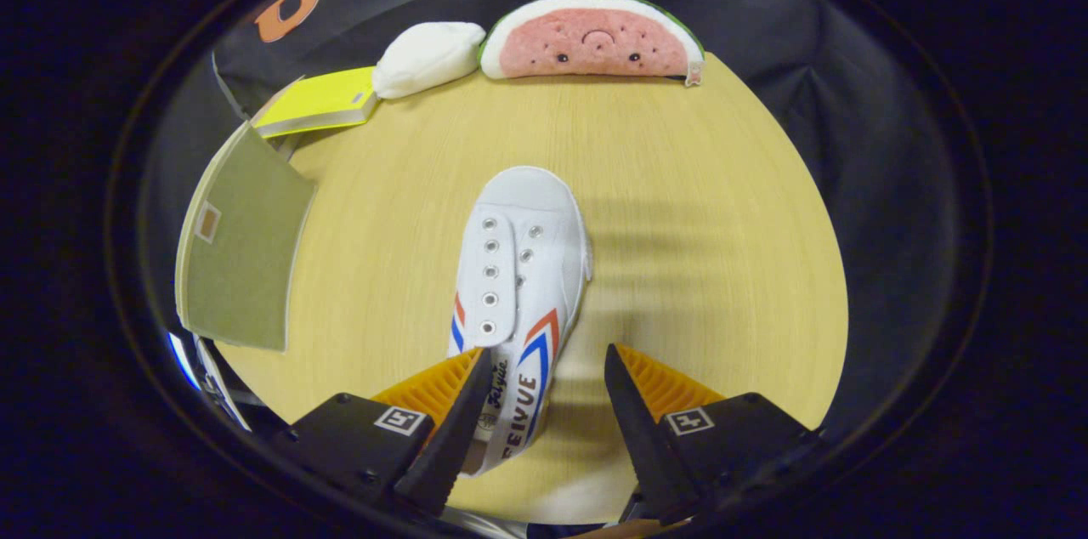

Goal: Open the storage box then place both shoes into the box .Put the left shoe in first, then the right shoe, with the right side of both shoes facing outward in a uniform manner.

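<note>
My gripper is spread wide, gripping nothing. The white canvas shoe lies mid-frame on the wooden table, heel between my fingers, nearer the left one. At the left I see the storage box's open lid; watermelon plush top centre.

I looked down on a round wooden table with a pale yellow top. Soft striped shadows lay across the wood. Black cloth hung behind the table as the wall. At the far edge sat a watermelon pillow, a white pillow and a yellow book.
</note>
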